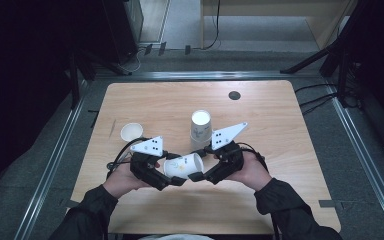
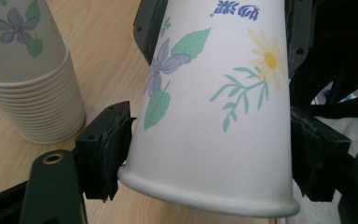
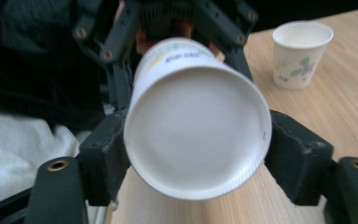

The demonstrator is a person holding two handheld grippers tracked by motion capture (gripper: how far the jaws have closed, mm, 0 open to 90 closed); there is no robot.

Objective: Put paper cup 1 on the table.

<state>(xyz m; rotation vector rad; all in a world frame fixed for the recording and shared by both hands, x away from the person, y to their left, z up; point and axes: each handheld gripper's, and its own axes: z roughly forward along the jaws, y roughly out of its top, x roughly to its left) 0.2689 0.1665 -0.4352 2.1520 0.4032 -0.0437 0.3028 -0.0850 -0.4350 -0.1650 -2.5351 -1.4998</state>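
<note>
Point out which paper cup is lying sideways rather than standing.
The cup held between both claws, off the table and sideways. The lone cup stands mouth up; the stack stands upside down.

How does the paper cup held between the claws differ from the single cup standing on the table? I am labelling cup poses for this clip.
The held cup lies on its side above the table, while the single cup stands upright with its mouth up. The held cup is gripped at both ends by the left claw and right claw; the single cup stands free of both. Both are white paper cups with a floral print.
</note>
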